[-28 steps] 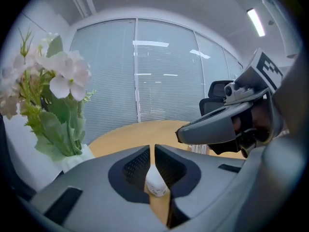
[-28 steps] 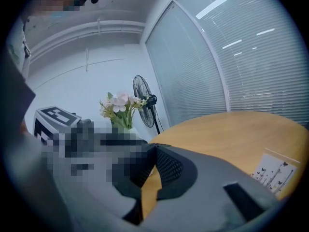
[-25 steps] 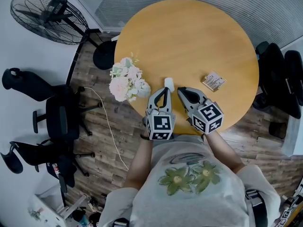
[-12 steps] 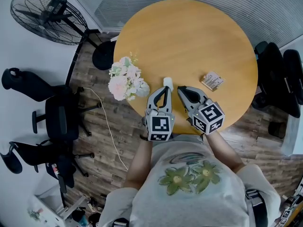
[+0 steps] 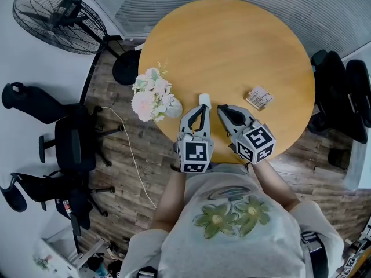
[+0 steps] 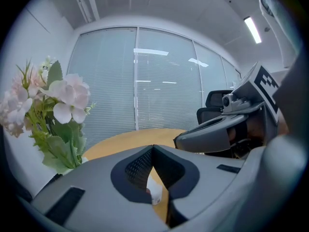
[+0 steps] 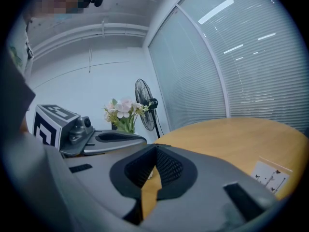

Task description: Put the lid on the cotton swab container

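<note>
A small white container [image 5: 204, 101] stands near the front edge of the round wooden table [image 5: 232, 45]. My left gripper [image 5: 200, 110] is shut and empty, its tips just short of the container. A piece of the container [image 6: 155, 195] shows below the closed jaws in the left gripper view. Beside it, my right gripper [image 5: 221, 110] is also shut with nothing held, a little right of the container. In the right gripper view the closed jaws of the right gripper [image 7: 155, 150] point across the table top. I see no separate lid.
A vase of pale pink flowers [image 5: 152, 96] stands at the table's left edge. A small flat printed packet [image 5: 260, 98] lies to the right. A floor fan [image 5: 58, 19] and office chairs [image 5: 69, 143] stand around the table.
</note>
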`<move>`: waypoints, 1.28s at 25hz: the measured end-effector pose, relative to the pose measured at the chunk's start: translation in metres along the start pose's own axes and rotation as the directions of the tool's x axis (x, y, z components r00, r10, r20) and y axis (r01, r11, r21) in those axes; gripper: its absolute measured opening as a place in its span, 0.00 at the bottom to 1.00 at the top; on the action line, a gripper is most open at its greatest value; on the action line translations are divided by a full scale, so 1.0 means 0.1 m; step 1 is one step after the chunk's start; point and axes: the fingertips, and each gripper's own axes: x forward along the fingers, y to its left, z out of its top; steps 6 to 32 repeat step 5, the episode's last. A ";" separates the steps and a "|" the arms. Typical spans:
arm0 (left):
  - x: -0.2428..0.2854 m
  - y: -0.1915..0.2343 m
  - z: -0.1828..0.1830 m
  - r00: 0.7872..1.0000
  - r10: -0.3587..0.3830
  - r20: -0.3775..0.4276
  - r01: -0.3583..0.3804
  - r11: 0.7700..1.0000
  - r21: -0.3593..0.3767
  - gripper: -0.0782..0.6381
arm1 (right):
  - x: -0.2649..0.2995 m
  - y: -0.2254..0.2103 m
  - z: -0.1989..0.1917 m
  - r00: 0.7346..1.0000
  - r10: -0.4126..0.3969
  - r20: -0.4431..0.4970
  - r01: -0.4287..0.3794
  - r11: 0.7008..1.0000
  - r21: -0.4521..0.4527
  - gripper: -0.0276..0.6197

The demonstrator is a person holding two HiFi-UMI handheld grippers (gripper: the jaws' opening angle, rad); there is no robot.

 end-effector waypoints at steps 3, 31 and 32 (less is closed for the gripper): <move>0.00 0.00 0.03 1.000 0.002 0.010 -0.002 1.000 0.000 0.11 | 0.00 0.00 0.00 1.000 0.003 0.000 -0.003 1.000 0.000 0.04; 0.01 0.00 0.05 1.000 0.004 0.016 -0.004 1.000 -0.001 0.11 | -0.01 -0.01 0.00 1.000 0.006 0.002 -0.006 1.000 0.000 0.04; 0.01 0.00 0.05 1.000 0.004 0.016 -0.004 1.000 -0.001 0.11 | -0.01 -0.01 0.00 1.000 0.006 0.002 -0.006 1.000 0.000 0.04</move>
